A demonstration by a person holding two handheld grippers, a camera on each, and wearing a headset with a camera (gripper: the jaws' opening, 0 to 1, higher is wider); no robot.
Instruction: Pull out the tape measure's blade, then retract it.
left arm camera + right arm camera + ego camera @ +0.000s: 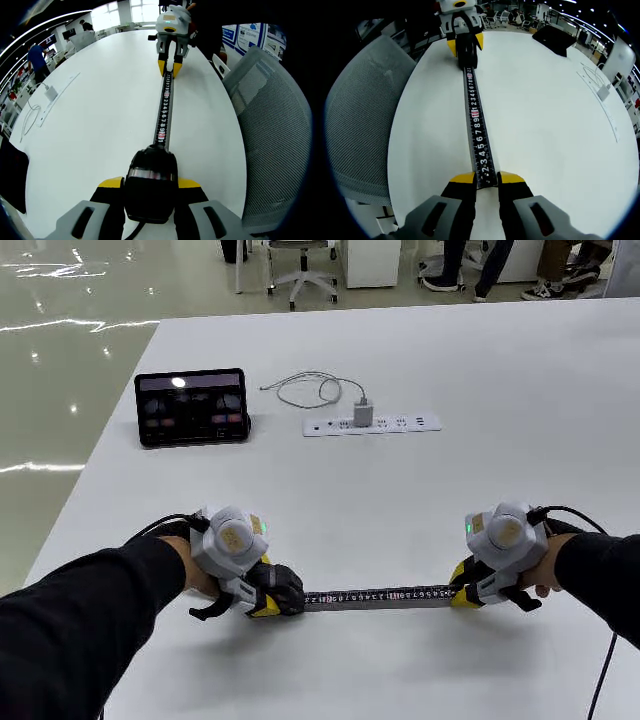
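Head view: we're clamping tape measure case (286, 590) w/ left hand-held gripper (268, 596); right hand-held gripper (460, 588) pinching blade (380, 596) end at 3 o'clock.

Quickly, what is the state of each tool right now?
Left tool: closed on the tape measure case.
Right tool: closed on the end of the blade.
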